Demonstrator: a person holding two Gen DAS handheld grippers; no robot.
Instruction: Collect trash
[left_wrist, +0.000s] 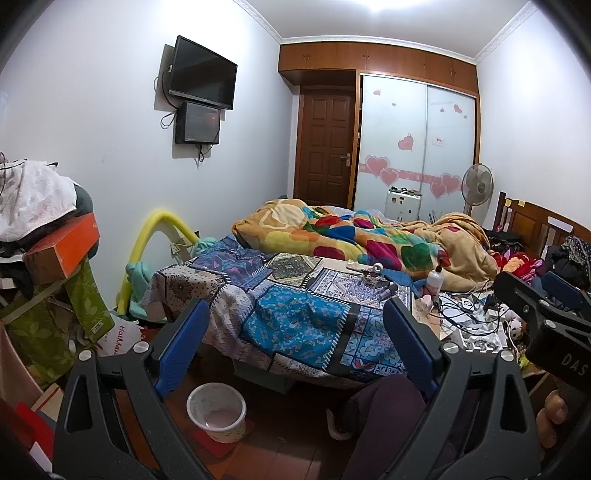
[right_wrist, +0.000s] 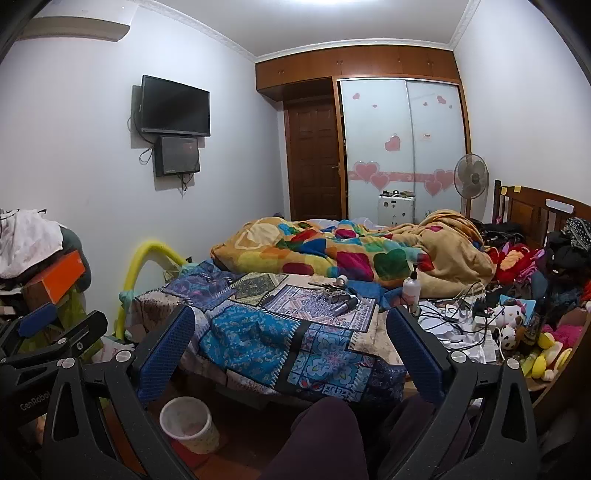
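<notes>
A small white wastebasket stands on the floor by the foot of the bed; it also shows in the right wrist view. Crumpled white papers lie among cables on the bed's right side, also seen in the left wrist view. My left gripper is open and empty, held above the floor in front of the bed. My right gripper is open and empty, to the right of the left one. Each gripper appears at the edge of the other's view.
The bed carries a patchwork sheet, a colourful blanket, a pump bottle, small items, chargers and plush toys. Boxes and clothes are piled at left. My legs are in the foreground.
</notes>
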